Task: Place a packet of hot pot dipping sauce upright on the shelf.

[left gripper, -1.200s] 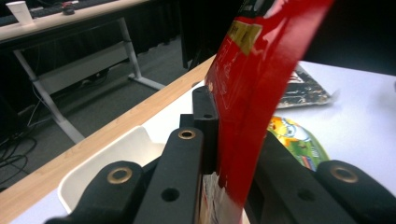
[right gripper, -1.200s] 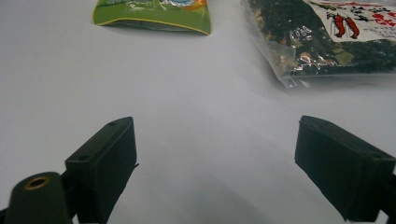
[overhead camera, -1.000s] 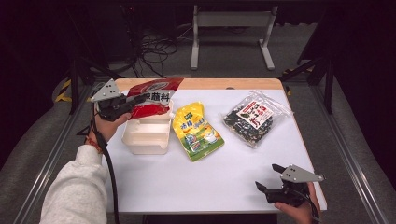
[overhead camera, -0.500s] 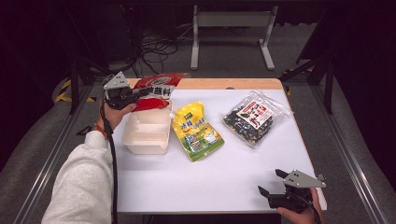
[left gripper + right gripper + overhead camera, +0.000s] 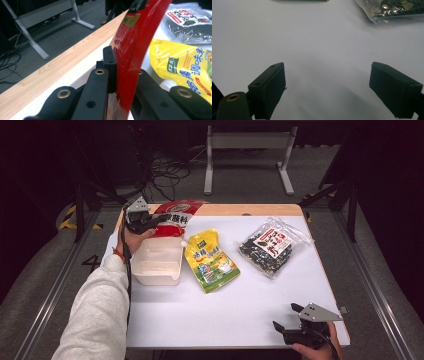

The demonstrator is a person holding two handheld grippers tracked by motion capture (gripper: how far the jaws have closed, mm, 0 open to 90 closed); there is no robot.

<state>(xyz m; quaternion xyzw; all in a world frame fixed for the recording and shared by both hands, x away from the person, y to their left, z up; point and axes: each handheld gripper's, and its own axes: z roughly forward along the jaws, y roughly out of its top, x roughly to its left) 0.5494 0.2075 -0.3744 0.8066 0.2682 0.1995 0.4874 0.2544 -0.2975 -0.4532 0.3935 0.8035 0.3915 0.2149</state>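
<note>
Pinching the red packet (image 5: 172,216) at the table's far-left edge, the left gripper (image 5: 150,222) should keep its jaws clamped and lower it squarely into the white container (image 5: 157,262); right gripper (image 5: 295,322) idles with jaws spread.

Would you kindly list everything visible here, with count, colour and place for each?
red packet: one, red with a white label, far left of the table, clamped in the left gripper
container: one, white, open, left side, just in front of the red packet
yellow pouch: one, yellow with a spout, centre
clear bag: one, transparent with dark contents, far right
table: one, white top with a wooden far edge
left gripper: one, black, shut on the red packet
right gripper: one, black, jaws open, near right corner
sleeve: one, light grey, lower left
</note>
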